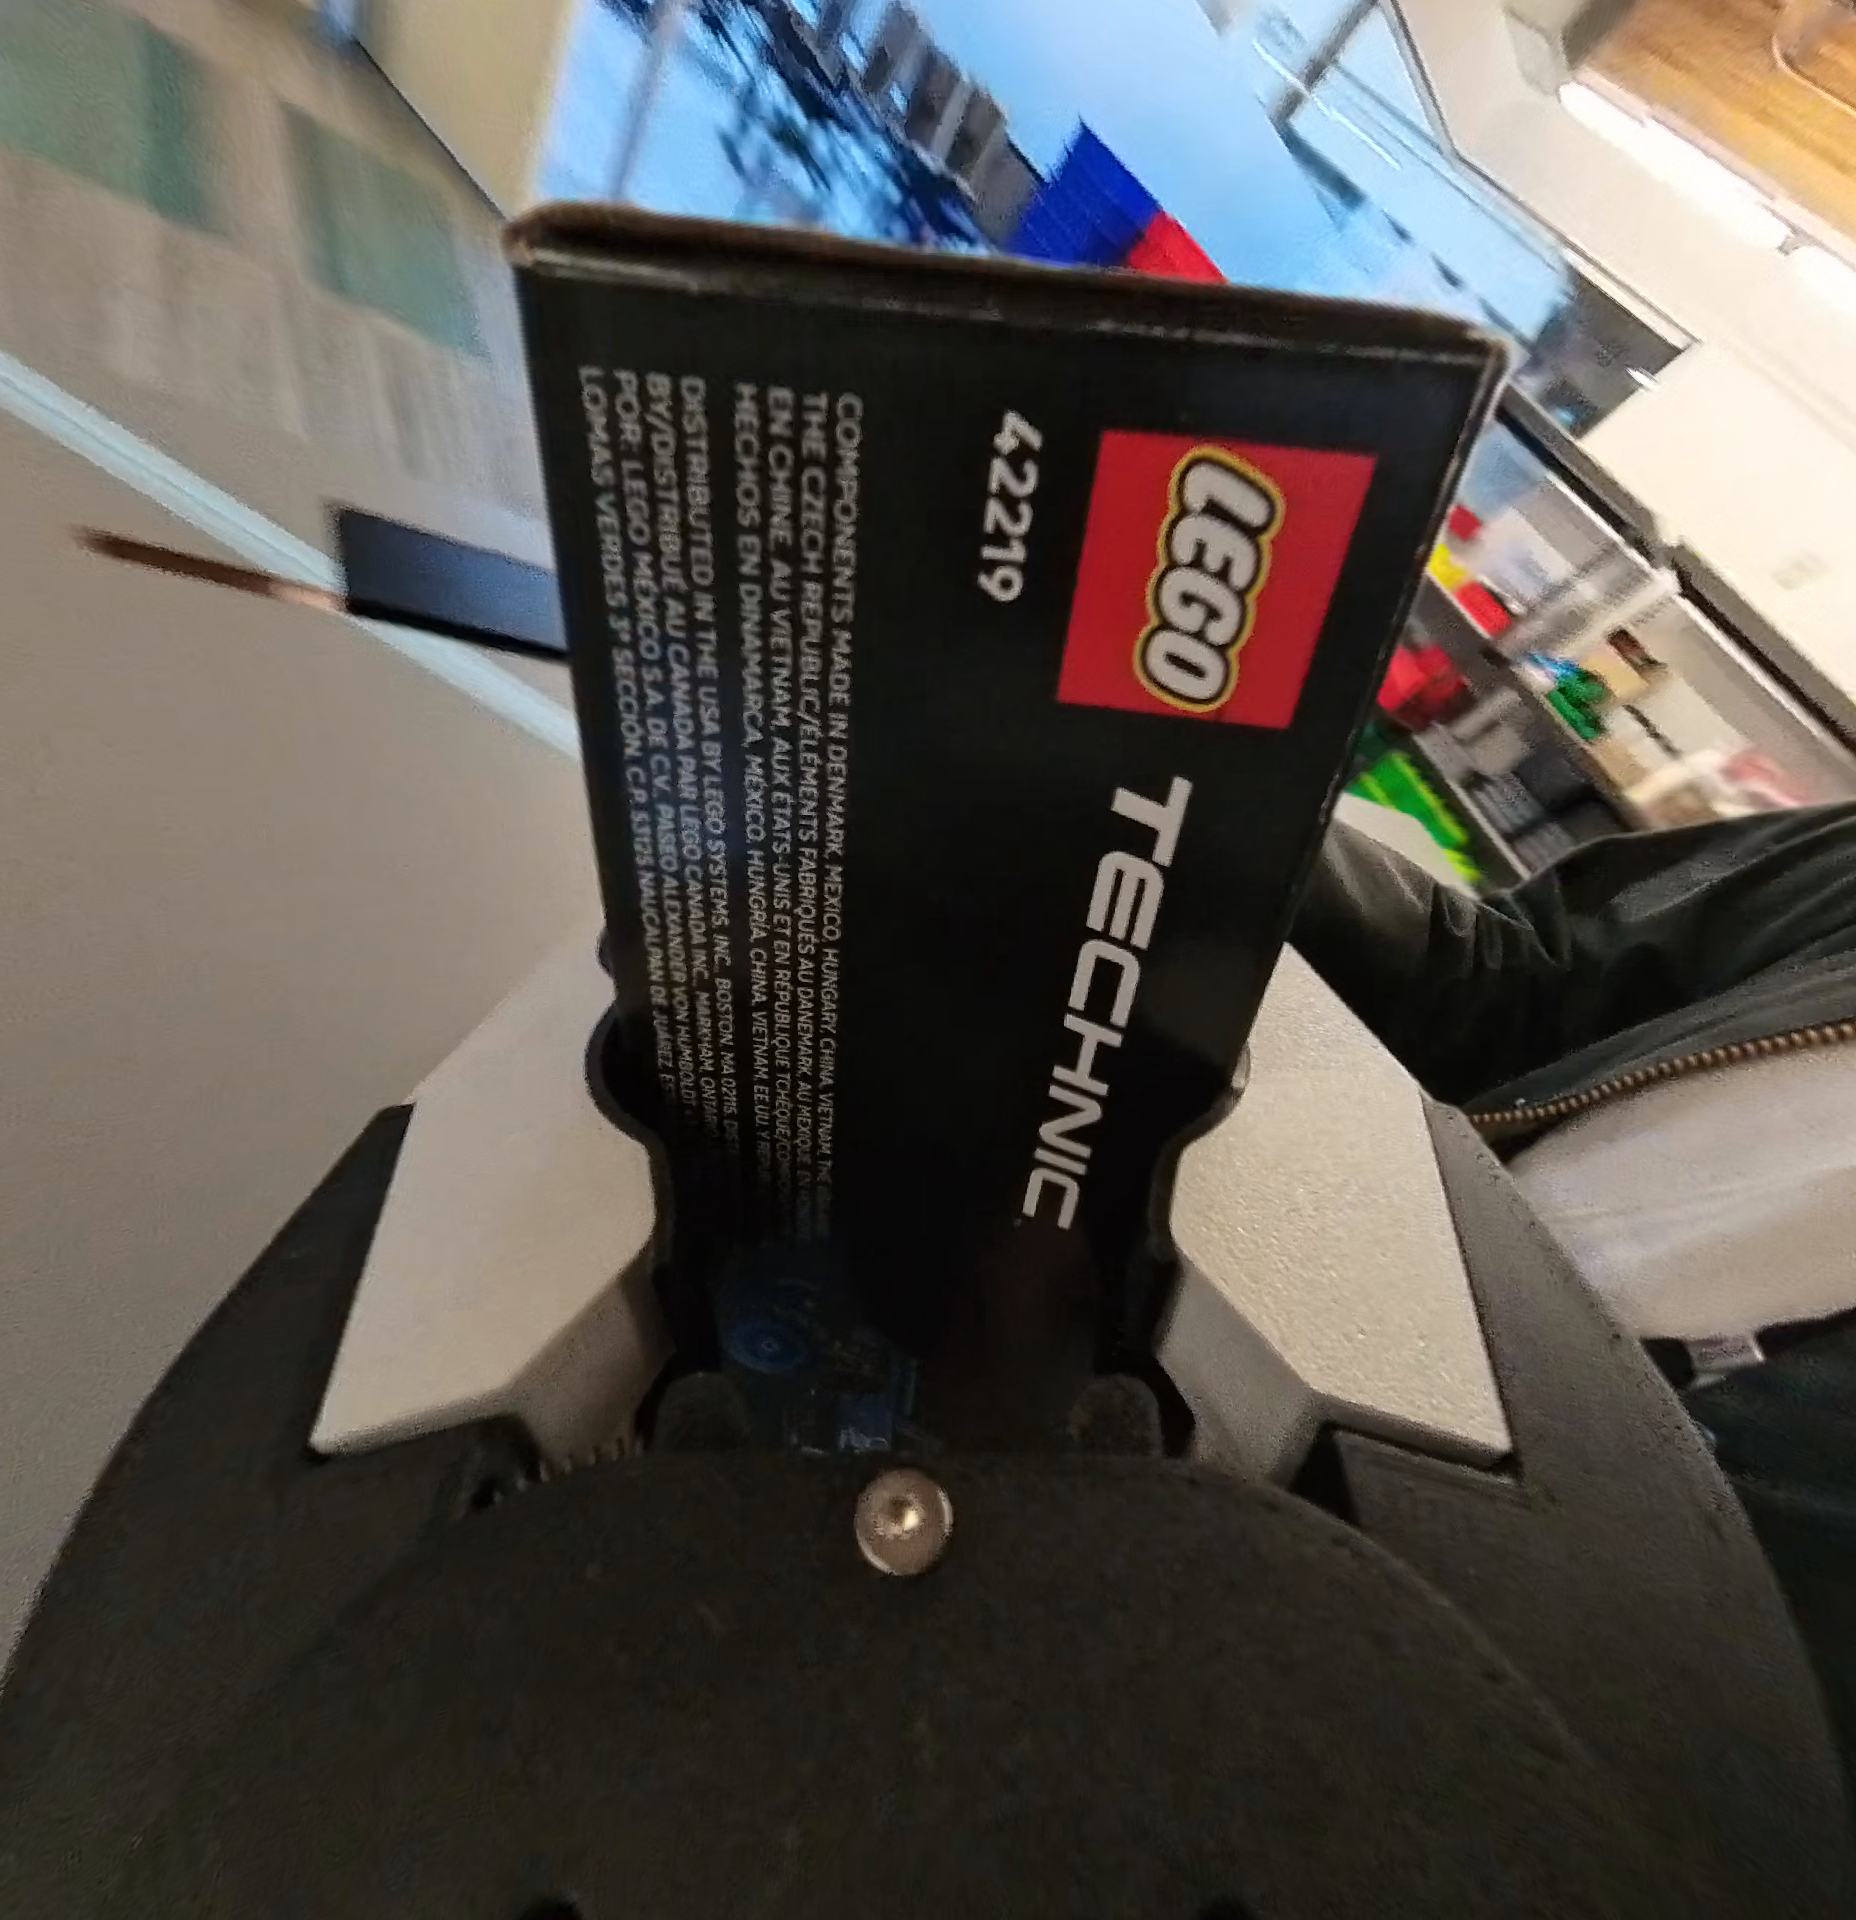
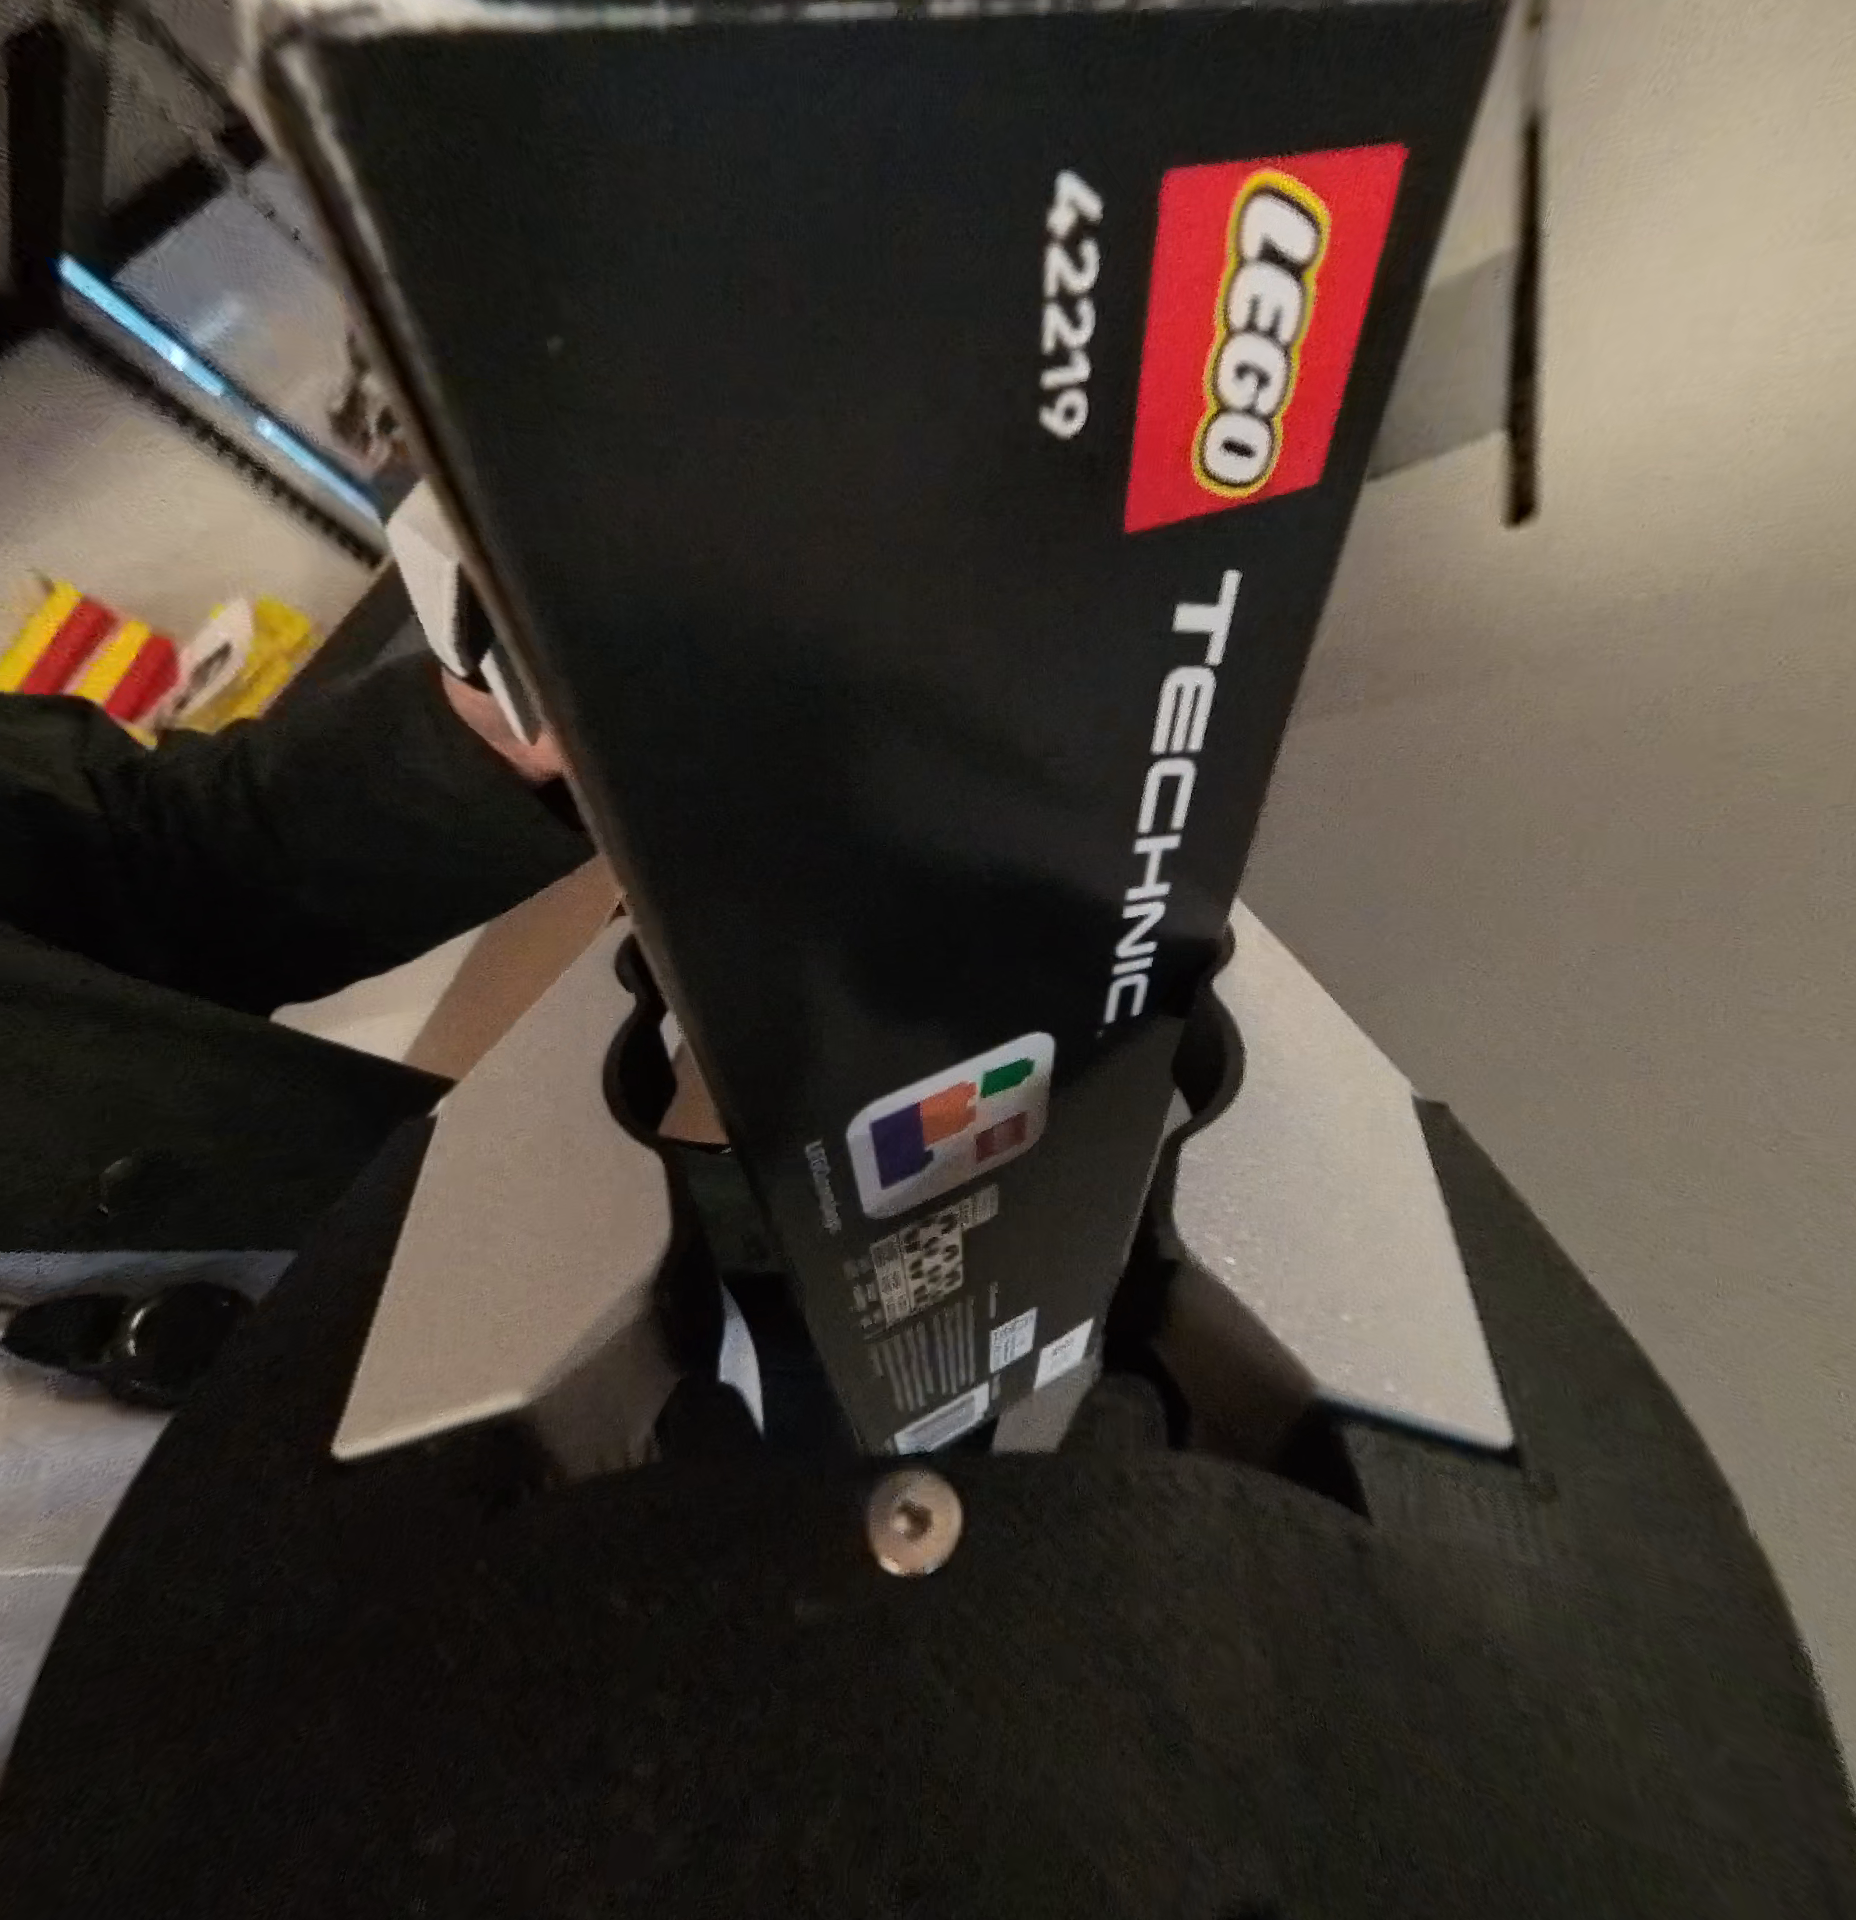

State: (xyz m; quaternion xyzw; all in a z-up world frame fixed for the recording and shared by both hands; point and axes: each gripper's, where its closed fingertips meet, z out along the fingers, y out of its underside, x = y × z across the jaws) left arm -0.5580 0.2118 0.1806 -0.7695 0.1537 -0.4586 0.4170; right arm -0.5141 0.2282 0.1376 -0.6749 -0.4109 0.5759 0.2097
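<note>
A black cardboard box [image 1: 903,675] with a red square logo and white print fills the left wrist view. My left gripper [image 1: 924,1039] is shut on it, with its grey fingers [image 1: 508,1195] pressed on the box's two sides. The right wrist view shows a black box [image 2: 851,623] with the same red logo and a small coloured icon. My right gripper [image 2: 929,966] is shut on its narrow side in the same way. A hand with a white and black gripper part [image 2: 456,613] shows at the box's left edge. I cannot tell whether both views show one box.
A dark sleeve with a brass zip [image 1: 1630,987] reaches in from the right. Shelves with coloured bins [image 1: 1506,665] stand behind it, under a bright window [image 1: 799,125]. In the right wrist view there is a dark sleeve [image 2: 228,831], yellow and red items [image 2: 103,655] and a pale wall [image 2: 1630,727].
</note>
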